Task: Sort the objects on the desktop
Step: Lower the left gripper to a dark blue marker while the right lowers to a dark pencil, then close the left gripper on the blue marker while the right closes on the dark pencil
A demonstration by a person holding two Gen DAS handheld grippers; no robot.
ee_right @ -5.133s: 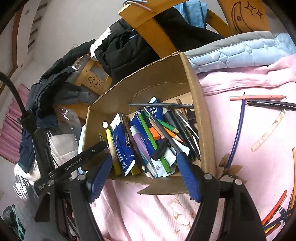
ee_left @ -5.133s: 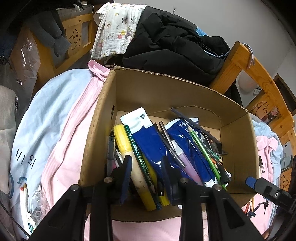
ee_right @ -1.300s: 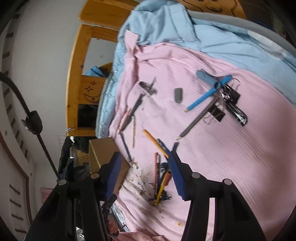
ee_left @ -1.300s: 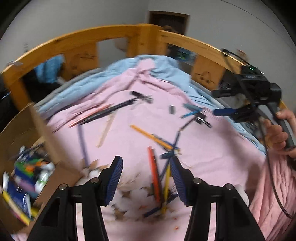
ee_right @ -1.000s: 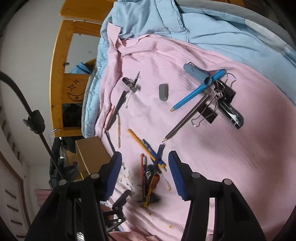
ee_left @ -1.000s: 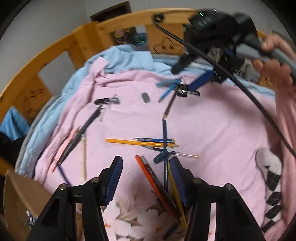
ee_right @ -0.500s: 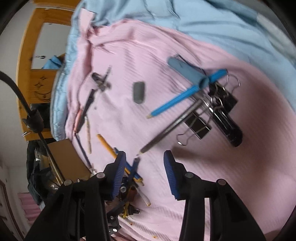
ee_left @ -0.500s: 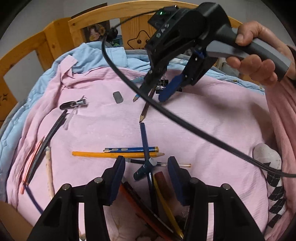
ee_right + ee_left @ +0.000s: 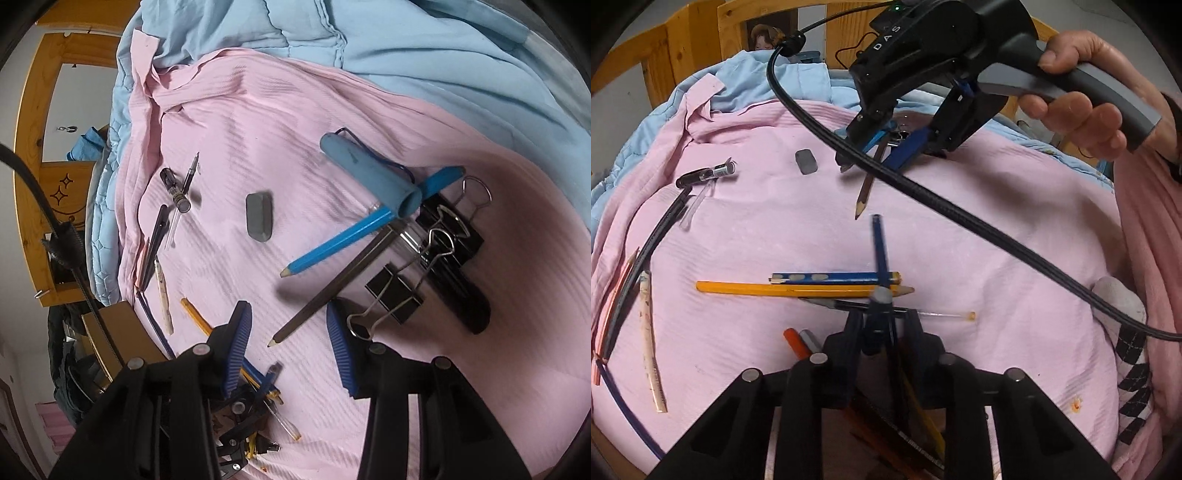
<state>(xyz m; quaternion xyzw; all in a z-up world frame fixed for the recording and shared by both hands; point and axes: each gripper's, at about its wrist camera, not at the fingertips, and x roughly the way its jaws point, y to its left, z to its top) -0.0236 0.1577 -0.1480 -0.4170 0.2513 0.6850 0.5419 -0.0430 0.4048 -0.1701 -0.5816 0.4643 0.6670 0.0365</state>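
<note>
Currently: left tongs (image 9: 882, 325) just closing on dark blue pen (image 9: 880, 254); right tongs (image 9: 291, 347) open astride grey pencil (image 9: 332, 284). Risk: crossed pencils dragged along.

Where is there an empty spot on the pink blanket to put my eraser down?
Bare pink blanket lies right of the yellow pencil, and between the grey eraser and that pencil. It's crowded around the left tongs.
</note>
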